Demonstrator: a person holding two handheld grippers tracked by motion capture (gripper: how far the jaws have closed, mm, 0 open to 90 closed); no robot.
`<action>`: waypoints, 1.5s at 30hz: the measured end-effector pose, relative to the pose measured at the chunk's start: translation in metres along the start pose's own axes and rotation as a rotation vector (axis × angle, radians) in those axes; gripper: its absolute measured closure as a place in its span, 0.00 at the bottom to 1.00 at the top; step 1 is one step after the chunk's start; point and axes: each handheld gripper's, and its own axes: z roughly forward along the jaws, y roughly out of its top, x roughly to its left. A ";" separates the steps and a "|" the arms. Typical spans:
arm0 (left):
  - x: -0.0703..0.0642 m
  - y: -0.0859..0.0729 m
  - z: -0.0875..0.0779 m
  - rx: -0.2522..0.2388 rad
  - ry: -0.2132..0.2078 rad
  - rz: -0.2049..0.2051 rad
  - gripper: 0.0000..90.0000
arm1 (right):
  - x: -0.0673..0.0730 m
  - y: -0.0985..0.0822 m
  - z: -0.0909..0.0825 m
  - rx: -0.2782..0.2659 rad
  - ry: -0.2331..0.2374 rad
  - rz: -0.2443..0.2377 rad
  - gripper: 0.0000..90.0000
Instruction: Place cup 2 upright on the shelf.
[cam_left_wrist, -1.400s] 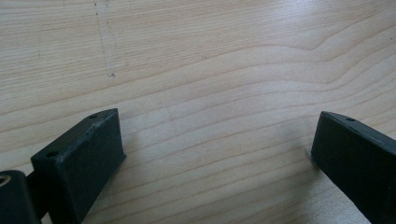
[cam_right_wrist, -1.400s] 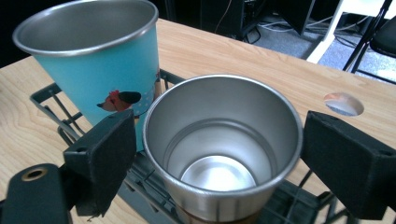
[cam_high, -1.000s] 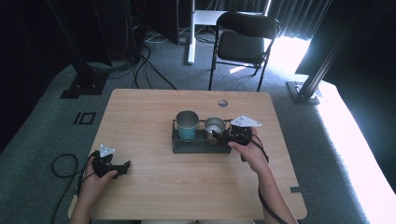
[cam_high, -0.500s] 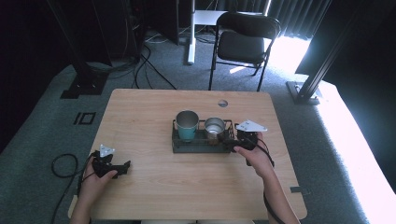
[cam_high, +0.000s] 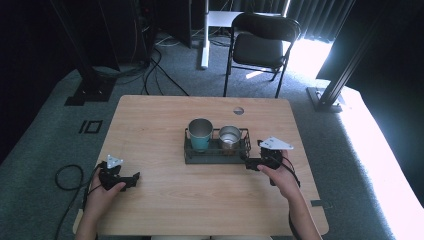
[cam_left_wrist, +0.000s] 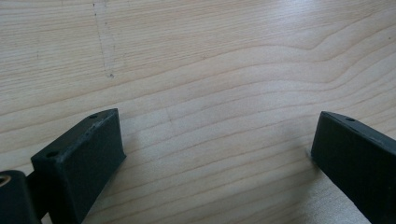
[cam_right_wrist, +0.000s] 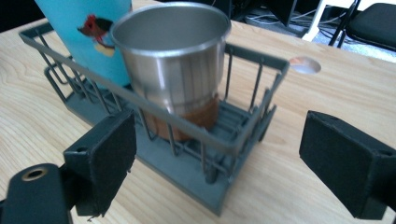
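Shiny steel cup (cam_right_wrist: 173, 60) (brown base)

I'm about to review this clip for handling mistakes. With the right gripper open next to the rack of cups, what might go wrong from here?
The right gripper is open, close to the corner of the wire rack. Closing there, it might catch the wires and drag the rack across the table.

The steel cup stands right beside the teal cup; a wide grasp may knock the teal one.

The left gripper rests far away, so nothing steadies the rack.
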 end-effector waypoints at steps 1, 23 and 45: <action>0.000 0.000 0.000 0.000 0.000 0.000 0.03 | -0.001 -0.003 0.000 0.004 -0.001 0.003 0.12; 0.000 0.000 0.000 0.001 0.000 0.000 0.03 | -0.018 -0.056 -0.012 0.094 -0.031 0.041 0.12; 0.000 0.000 0.000 0.001 0.000 0.000 0.03 | -0.023 -0.088 -0.033 0.170 -0.063 0.064 0.12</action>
